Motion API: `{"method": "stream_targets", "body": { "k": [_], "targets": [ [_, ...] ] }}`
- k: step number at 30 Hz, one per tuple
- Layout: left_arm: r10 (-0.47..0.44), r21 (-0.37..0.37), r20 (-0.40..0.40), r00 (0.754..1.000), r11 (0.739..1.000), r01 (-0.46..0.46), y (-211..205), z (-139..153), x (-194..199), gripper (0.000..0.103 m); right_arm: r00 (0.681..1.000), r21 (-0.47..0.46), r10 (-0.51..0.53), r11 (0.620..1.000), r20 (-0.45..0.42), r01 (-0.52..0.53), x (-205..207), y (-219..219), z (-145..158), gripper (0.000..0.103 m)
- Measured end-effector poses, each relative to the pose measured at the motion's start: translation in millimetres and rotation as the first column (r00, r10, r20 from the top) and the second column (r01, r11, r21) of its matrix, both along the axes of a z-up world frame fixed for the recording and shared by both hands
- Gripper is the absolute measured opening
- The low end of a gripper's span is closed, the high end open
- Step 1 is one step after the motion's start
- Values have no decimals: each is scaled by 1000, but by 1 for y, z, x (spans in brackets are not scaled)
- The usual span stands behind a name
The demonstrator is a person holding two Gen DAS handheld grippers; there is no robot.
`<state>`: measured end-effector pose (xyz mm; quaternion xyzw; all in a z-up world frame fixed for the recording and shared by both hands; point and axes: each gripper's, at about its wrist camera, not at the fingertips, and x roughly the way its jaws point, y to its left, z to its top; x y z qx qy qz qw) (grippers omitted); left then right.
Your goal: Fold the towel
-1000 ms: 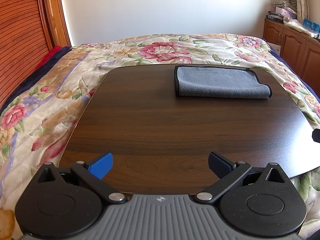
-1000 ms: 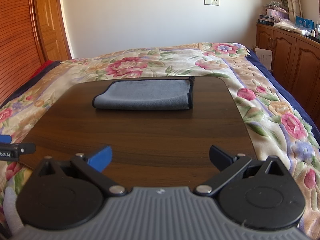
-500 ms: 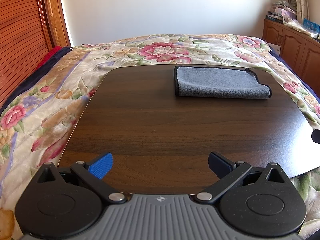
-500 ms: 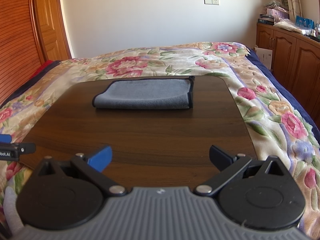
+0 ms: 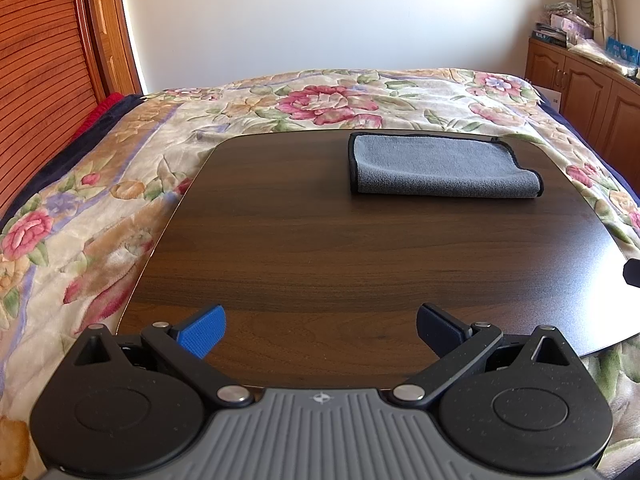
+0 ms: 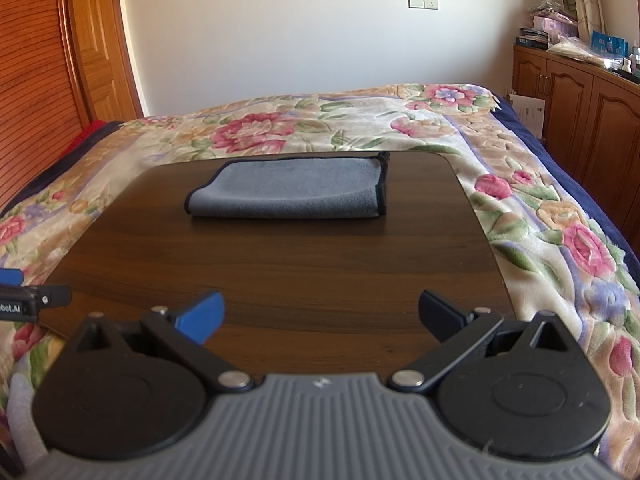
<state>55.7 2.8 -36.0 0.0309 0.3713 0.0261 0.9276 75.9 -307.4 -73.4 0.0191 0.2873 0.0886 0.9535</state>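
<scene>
Both the left gripper and right gripper are waiting empty, fingers spread wide, well short of the soft, light grey towel, which looks likeliest to lift cleanly by its dark-hemmed corners.

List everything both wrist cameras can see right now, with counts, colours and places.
towel: one, grey with dark edging, folded, lying at the far side of the board
board: one, dark wood-grain, lying on the bed
bedspread: one, cream with pink flowers, under the board
cabinets: brown wood, at the right wall, clutter on top
wall switch: one, white, back wall
left gripper: one, open, over the board's near edge, holding nothing
right gripper: one, open, over the board's near edge, holding nothing
</scene>
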Motion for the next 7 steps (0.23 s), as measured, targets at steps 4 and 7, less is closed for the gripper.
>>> {"method": "stream_targets", "body": {
  "k": [4,7],
  "targets": [
    [-1,0,0,1000,1000,1,0,0,0,100,1000,0,1,1000,0,-1,0,0,0,103],
    [-1,1,0,1000,1000,1,0,0,0,100,1000,0,1,1000,0,-1,0,0,0,103]
  ]
}}
